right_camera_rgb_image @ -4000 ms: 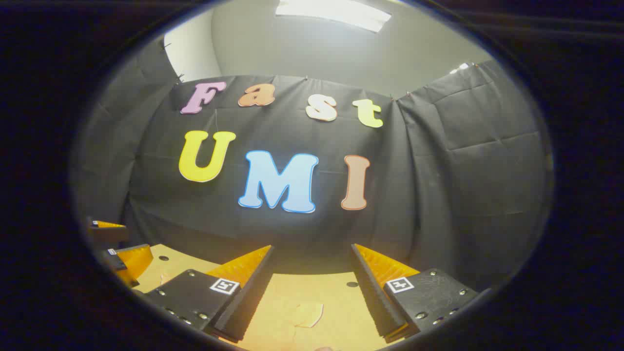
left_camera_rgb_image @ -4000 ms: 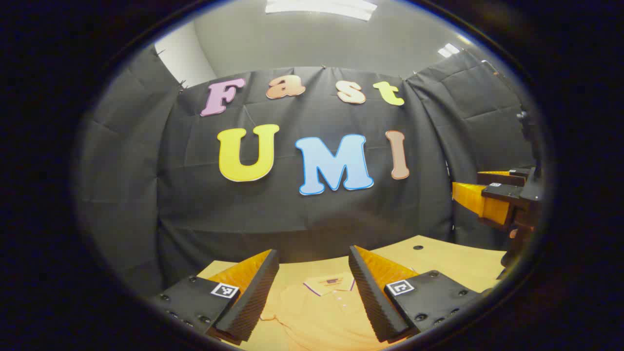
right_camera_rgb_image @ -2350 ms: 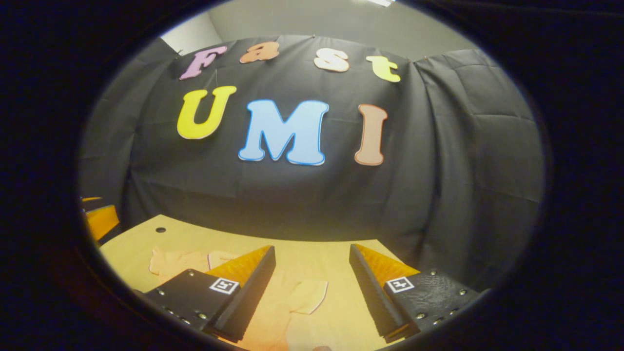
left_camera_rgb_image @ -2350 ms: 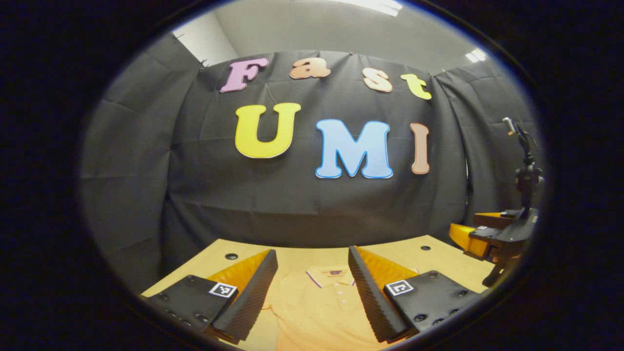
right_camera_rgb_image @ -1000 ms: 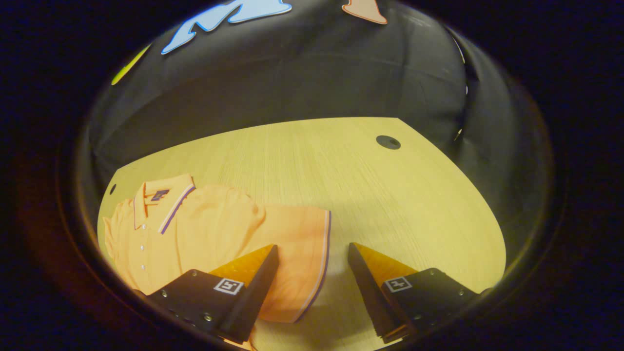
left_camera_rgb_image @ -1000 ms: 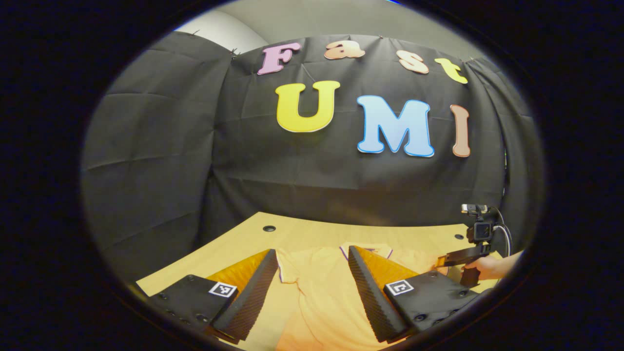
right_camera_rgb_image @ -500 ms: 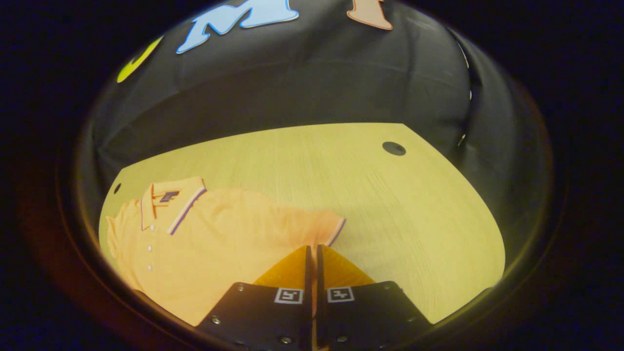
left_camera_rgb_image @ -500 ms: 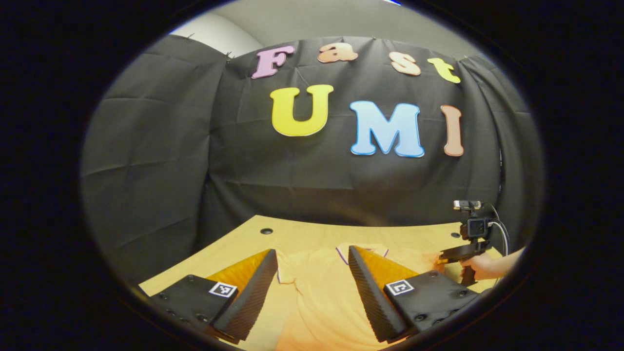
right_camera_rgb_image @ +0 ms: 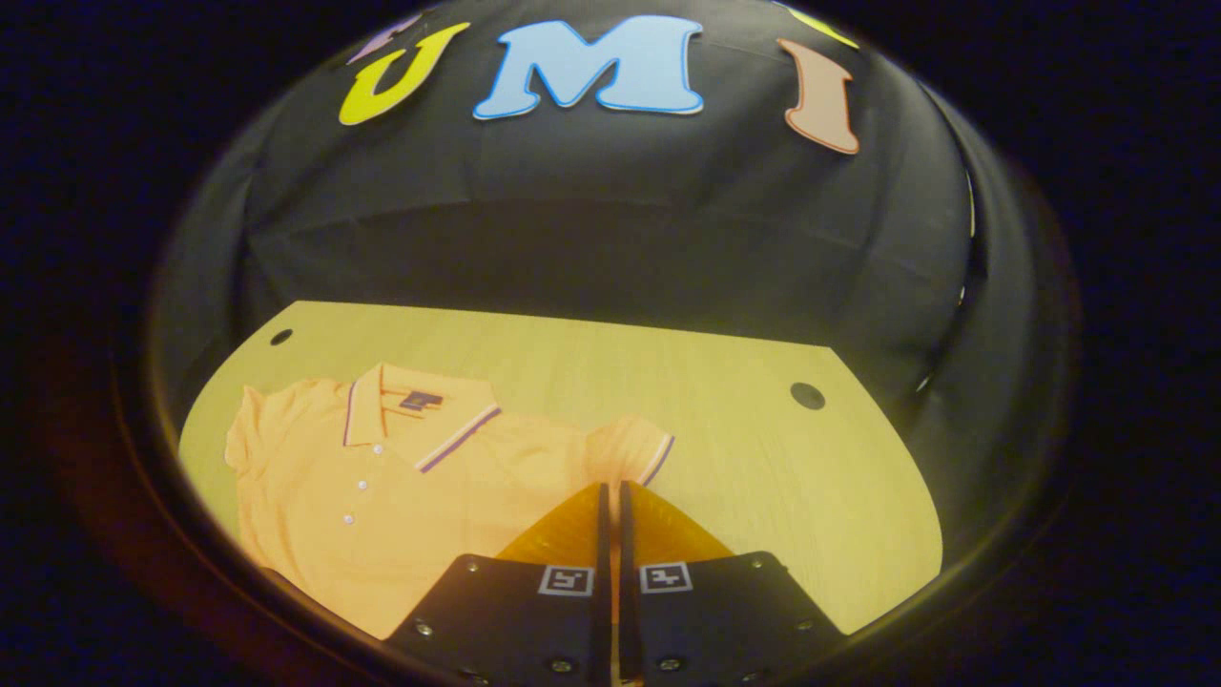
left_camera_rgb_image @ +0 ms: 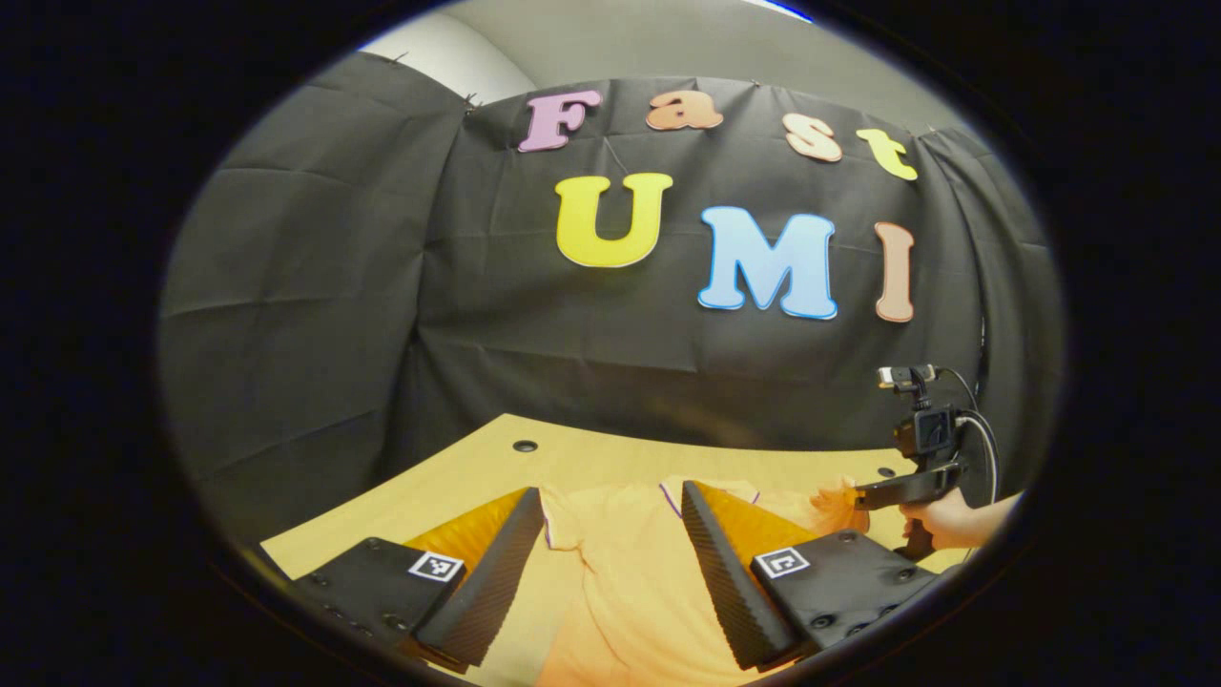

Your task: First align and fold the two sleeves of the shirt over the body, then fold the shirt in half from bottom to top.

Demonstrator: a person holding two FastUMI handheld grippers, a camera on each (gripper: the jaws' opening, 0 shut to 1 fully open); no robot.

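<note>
Since half a second ago, the right gripper (right_camera_rgb_image: pixel 610 491) has lifted a little with its fingers closed on the sleeve (right_camera_rgb_image: pixel 625 448), so the cuff now stands up off the table (right_camera_rgb_image: pixel 744 382) near the centre of the right gripper view instead of lying flat. The orange polo shirt (right_camera_rgb_image: pixel 382 487) lies face up across the lower left of that view, collar toward the wall, buttons showing. This looks like the first step, folding a sleeve over the body; the next move probably calls for carrying the pinched cuff toward the left of the frame, over the chest, and laying it down flat without dragging the shoulder along. In the left gripper view the left gripper (left_camera_rgb_image: pixel 610 520) hovers at the bottom of the frame with its fingers spread wide and nothing between them, the shirt (left_camera_rgb_image: pixel 620 563) lying on the table beneath the gap. At the lower right of that view, a hand (left_camera_rgb_image: pixel 940 525) holds the right gripper (left_camera_rgb_image: pixel 863 496) by the raised sleeve (left_camera_rgb_image: pixel 838 506).
</note>
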